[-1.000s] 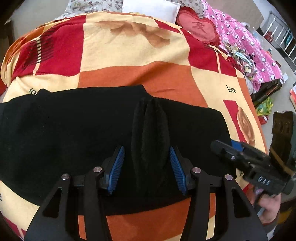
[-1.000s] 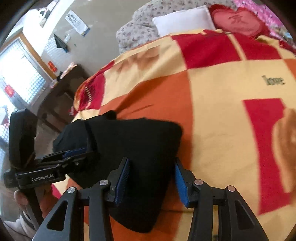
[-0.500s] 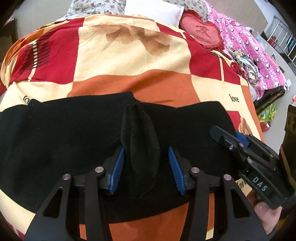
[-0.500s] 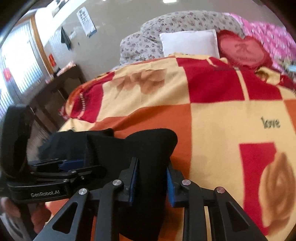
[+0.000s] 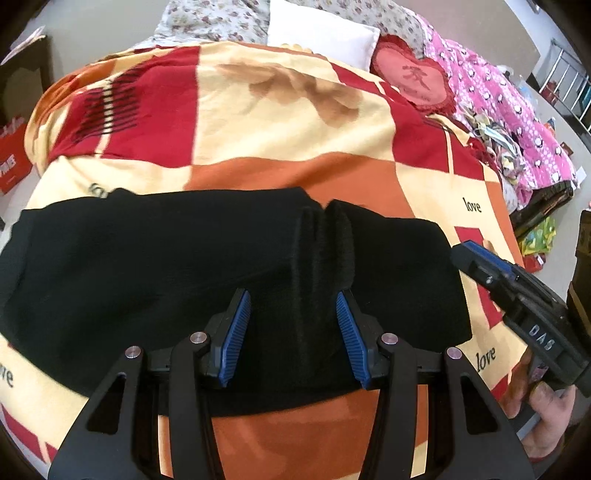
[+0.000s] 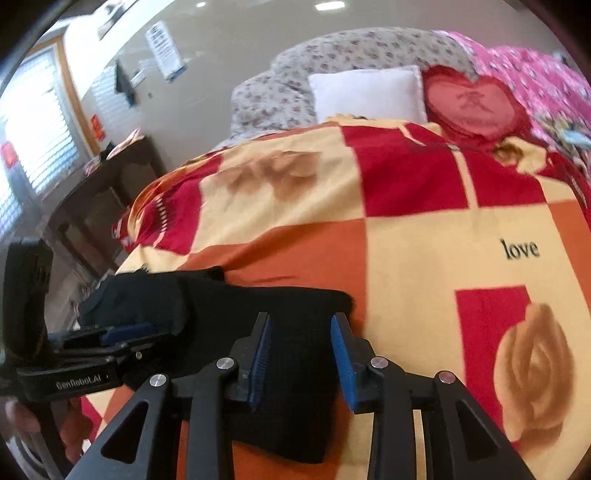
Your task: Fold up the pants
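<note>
Black pants (image 5: 155,266) lie across blanket (image 5: 280,147) on bed, mid-fold. Left gripper (image 5: 291,336) fingers apart astride raised ridge; right gripper (image 6: 301,354) fingers apart over pants end, seemingly not gripping. Next: close fingers, carry fold over

Open blanket (image 5: 280,122) beyond the pants (image 5: 147,266) gives free room fwd, but a raised ridge of cloth (image 5: 321,251) sits btwn the spread left gripper (image 5: 291,336) fingers, right gripper (image 5: 517,295) crowds the right side, w/ pillows (image 5: 325,33) at the far end.
</note>
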Action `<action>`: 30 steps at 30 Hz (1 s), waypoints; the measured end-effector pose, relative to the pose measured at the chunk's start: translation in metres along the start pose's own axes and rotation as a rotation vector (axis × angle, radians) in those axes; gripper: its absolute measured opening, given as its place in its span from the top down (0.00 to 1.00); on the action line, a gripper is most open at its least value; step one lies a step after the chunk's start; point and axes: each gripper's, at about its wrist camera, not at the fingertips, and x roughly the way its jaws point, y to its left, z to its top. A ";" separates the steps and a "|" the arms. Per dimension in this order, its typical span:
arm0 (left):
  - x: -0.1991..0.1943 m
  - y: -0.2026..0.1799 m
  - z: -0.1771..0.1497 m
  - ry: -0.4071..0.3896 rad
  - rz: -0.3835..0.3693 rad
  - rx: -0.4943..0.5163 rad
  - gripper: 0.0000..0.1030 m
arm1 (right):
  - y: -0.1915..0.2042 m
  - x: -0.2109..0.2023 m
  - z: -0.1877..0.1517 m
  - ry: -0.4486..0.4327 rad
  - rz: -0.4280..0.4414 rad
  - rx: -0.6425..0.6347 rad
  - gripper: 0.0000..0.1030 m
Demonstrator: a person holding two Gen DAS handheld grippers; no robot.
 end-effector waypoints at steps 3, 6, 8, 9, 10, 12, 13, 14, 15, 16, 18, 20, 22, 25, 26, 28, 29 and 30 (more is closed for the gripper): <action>-0.007 0.006 -0.002 -0.020 0.028 0.003 0.53 | 0.012 0.010 0.000 0.026 -0.027 -0.039 0.69; -0.013 0.014 -0.004 -0.024 0.024 -0.015 0.53 | 0.021 0.019 0.000 0.046 -0.030 -0.054 0.69; -0.016 0.020 -0.004 -0.028 0.030 -0.027 0.53 | 0.028 0.023 0.000 0.055 -0.028 -0.068 0.69; -0.018 0.022 -0.005 -0.030 0.034 -0.032 0.53 | 0.030 0.025 -0.001 0.060 -0.029 -0.073 0.69; -0.019 0.025 -0.005 -0.031 0.037 -0.037 0.53 | 0.034 0.029 -0.001 0.069 -0.030 -0.082 0.69; -0.021 0.031 -0.006 -0.032 0.044 -0.051 0.53 | 0.041 0.035 -0.002 0.084 -0.039 -0.095 0.69; -0.023 0.036 -0.007 -0.032 0.047 -0.060 0.53 | 0.044 0.040 -0.003 0.095 -0.047 -0.107 0.69; -0.025 0.038 -0.008 -0.033 0.050 -0.067 0.53 | 0.047 0.045 -0.003 0.103 -0.053 -0.117 0.69; -0.027 0.042 -0.009 -0.035 0.053 -0.076 0.53 | 0.050 0.049 -0.003 0.107 -0.063 -0.130 0.69; -0.029 0.046 -0.010 -0.037 0.056 -0.083 0.53 | 0.054 0.052 -0.003 0.106 -0.075 -0.144 0.68; -0.034 0.058 -0.013 -0.042 0.060 -0.109 0.53 | 0.059 0.053 -0.001 0.107 -0.086 -0.157 0.68; -0.040 0.069 -0.016 -0.046 0.060 -0.137 0.53 | 0.063 0.053 0.001 0.111 -0.076 -0.161 0.68; -0.044 0.078 -0.019 -0.050 0.064 -0.159 0.53 | 0.070 0.052 0.003 0.108 -0.060 -0.168 0.68; -0.052 0.094 -0.024 -0.057 0.081 -0.188 0.53 | 0.081 0.051 0.006 0.103 -0.055 -0.188 0.68; -0.055 0.101 -0.026 -0.059 0.089 -0.201 0.53 | 0.085 0.051 0.007 0.101 -0.051 -0.193 0.68; -0.059 0.108 -0.029 -0.064 0.099 -0.217 0.53 | 0.092 0.050 0.009 0.097 -0.034 -0.202 0.68; -0.062 0.113 -0.031 -0.068 0.107 -0.225 0.53 | 0.096 0.050 0.010 0.096 -0.026 -0.207 0.68; -0.063 0.117 -0.032 -0.070 0.114 -0.231 0.53 | 0.100 0.050 0.010 0.095 -0.018 -0.212 0.68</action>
